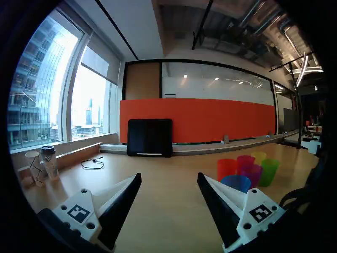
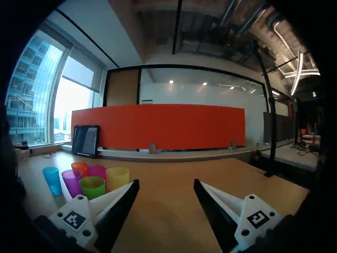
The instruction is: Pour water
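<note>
Both the left tongs (image 1: 168, 175) and the right tongs (image 2: 165, 181) are hanging released and empty over the surface (image 2: 177, 198). The cups (image 2: 92, 186) are standing clustered between them, well in from the far edge, likely grouped for easy pouring.

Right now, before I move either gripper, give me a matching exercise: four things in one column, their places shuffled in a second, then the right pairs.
Things:
1. blue cup
2. black tablet
3. lidded paper cup
4. black cable

Places:
A. standing by the window
B. propped upright in front of the orange partition
C. at the edge of the cluster of coloured cups
D. lying loose on the table

Pairs: 1-C, 2-B, 3-A, 4-D.
</note>
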`<act>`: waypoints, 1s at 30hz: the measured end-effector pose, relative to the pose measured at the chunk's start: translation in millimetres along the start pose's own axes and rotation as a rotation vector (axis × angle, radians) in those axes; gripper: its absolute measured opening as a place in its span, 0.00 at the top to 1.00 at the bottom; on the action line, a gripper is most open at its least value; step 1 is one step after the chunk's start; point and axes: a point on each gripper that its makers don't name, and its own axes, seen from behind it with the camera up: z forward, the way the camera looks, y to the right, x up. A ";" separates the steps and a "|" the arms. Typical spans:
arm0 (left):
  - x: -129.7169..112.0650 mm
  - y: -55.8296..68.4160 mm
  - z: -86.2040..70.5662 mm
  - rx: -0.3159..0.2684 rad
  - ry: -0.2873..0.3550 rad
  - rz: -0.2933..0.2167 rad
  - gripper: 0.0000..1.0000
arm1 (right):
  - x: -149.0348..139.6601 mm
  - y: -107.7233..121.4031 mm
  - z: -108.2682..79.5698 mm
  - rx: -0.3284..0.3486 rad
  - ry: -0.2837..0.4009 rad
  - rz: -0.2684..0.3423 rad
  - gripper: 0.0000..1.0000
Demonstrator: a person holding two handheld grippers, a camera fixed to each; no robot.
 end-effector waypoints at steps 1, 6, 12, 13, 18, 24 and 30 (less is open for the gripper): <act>0.0 0.1 0.0 0.000 0.000 0.000 0.01 | -0.1 0.1 0.3 0.000 0.000 0.000 0.00; 0.5 -0.7 -0.9 0.005 -0.001 0.000 0.01 | 0.5 -0.1 1.4 0.000 0.000 -0.002 0.00; -0.4 -4.8 -1.2 0.016 -0.016 0.000 0.01 | 0.5 -2.5 2.6 0.009 -0.016 -0.003 0.00; 0.7 -5.2 -1.1 0.015 -0.020 0.000 0.01 | 3.3 -3.2 2.5 0.013 -0.017 -0.003 0.00; 16.3 -6.9 0.5 0.007 -0.026 -0.003 0.01 | 23.9 -6.7 3.5 0.037 -0.022 -0.010 0.00; 49.9 -6.6 7.4 -0.015 -0.032 0.003 0.01 | 51.1 -8.5 11.4 0.063 -0.054 -0.011 0.00; 89.1 -7.6 18.1 -0.030 -0.040 0.027 0.01 | 86.3 -8.8 21.8 0.082 -0.086 0.000 0.00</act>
